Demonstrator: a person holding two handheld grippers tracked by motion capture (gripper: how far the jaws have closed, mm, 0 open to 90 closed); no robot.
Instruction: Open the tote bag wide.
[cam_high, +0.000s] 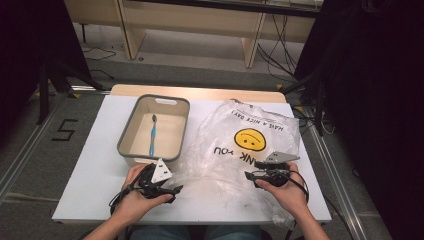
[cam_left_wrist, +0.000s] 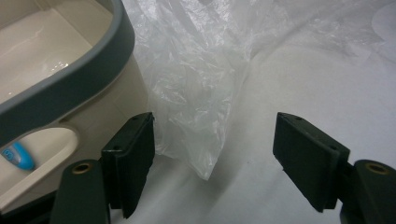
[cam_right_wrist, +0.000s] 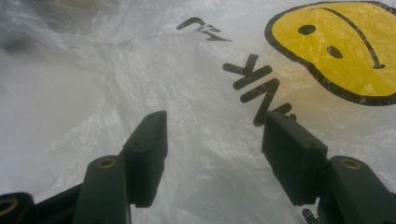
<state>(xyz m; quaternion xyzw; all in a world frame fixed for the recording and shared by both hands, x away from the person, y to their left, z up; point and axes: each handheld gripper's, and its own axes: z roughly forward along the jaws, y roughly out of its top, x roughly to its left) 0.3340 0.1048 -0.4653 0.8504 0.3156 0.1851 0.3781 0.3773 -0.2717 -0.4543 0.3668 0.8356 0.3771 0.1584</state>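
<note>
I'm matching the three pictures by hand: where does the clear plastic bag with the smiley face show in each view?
High view: plastic bag right of centre, beside the tub.
Left gripper view: its crumpled corner at upper centre, between the open jaws, next to the tub.
Right gripper view: across the frame, yellow smiley at top right.
Shared landmark: the smiley print; the tub for the left gripper view.

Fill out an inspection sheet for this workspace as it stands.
Surface: white rectangular table, bare at left.
Job's things: crumpled clear plastic bag with yellow smiley face; bag corner lies between the left fingers.
Clutter: beige tub with grey rim holding a blue toothbrush.
Grippers: left gripper open; right gripper open over the bag.
Cables: black gripper cables; floor cables.
Surroundings: wooden bench, grey floor.
</note>
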